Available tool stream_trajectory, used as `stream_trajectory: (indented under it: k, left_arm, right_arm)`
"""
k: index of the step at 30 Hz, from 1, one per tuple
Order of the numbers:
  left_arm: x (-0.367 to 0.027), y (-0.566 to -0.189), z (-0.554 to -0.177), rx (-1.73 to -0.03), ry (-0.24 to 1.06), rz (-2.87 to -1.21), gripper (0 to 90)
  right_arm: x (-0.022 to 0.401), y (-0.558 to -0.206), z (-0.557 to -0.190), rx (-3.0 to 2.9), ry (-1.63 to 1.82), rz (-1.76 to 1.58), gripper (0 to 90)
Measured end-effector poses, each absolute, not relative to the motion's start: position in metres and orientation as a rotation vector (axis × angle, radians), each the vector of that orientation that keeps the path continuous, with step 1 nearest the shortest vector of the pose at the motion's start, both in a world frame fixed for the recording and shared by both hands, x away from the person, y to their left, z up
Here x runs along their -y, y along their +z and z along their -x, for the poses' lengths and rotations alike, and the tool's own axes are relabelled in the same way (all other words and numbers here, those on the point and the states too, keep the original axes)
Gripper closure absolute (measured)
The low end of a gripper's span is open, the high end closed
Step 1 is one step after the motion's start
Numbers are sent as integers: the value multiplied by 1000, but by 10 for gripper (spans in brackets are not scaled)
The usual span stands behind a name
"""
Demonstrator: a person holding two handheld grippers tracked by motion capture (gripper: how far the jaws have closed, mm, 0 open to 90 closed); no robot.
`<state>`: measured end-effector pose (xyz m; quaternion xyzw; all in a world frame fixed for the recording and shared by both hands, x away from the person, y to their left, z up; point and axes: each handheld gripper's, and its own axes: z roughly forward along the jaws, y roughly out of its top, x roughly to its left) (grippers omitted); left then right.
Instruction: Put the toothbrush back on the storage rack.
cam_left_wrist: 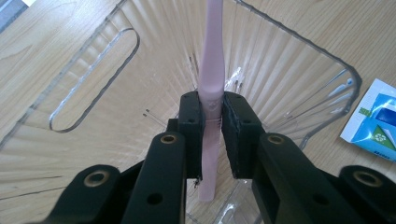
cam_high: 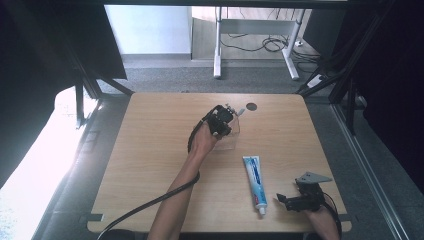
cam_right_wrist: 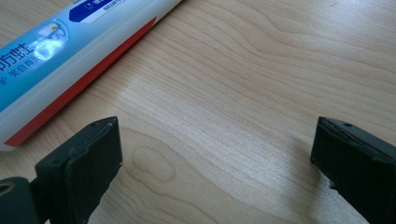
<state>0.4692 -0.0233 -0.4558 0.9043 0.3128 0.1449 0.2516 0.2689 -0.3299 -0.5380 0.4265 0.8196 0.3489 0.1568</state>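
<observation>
- Our left gripper [cam_left_wrist: 212,135] had its jaws clamped on a slim pale-pink plastic toothbrush handle [cam_left_wrist: 212,60], held upright over a clear ribbed plastic cup [cam_left_wrist: 299,51]; in the high view that gripper [cam_high: 223,121] sat just past the table's centre, toward twelve o'clock.
- Our right gripper [cam_right_wrist: 215,158] hung with its jaws spread wide and nothing between them, low over the bare wood; from above it [cam_high: 295,200] lay at about five o'clock on the light wooden table [cam_high: 150,150].
- We judged the step in hand to be lowering the toothbrush into the cup; next we would need to let it down until its end rested inside, then release.
- A white-and-blue toothpaste tube [cam_high: 255,182] lay flat between the two grippers, at eleven o'clock from the right one, its cap end nearest that gripper.
- Nothing stood in the way; the cup's light walls might tip if we nudged them.
</observation>
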Motion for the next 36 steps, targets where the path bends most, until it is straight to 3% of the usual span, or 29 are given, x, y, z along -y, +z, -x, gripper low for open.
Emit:
stream_trajectory:
  k: [13, 21, 24, 36]
  left_arm:
    - [22, -453, -468, -854, 423, -2441, 694]
    - [19, -446, -464, -856, 440, -2410, 590]
    - [18, -443, -462, -859, 443, -2392, 512]
    - [3, -427, -453, -860, 348, -2287, 347]
  right_arm:
    - [330, -537, -269, -2342, 1003, -1219, 23]
    - [330, -537, -269, -2342, 1003, -1218, 23]
    - [330, -537, -269, -2342, 1002, -1218, 23]
    - [330, -537, -268, -2341, 1001, -1216, 23]
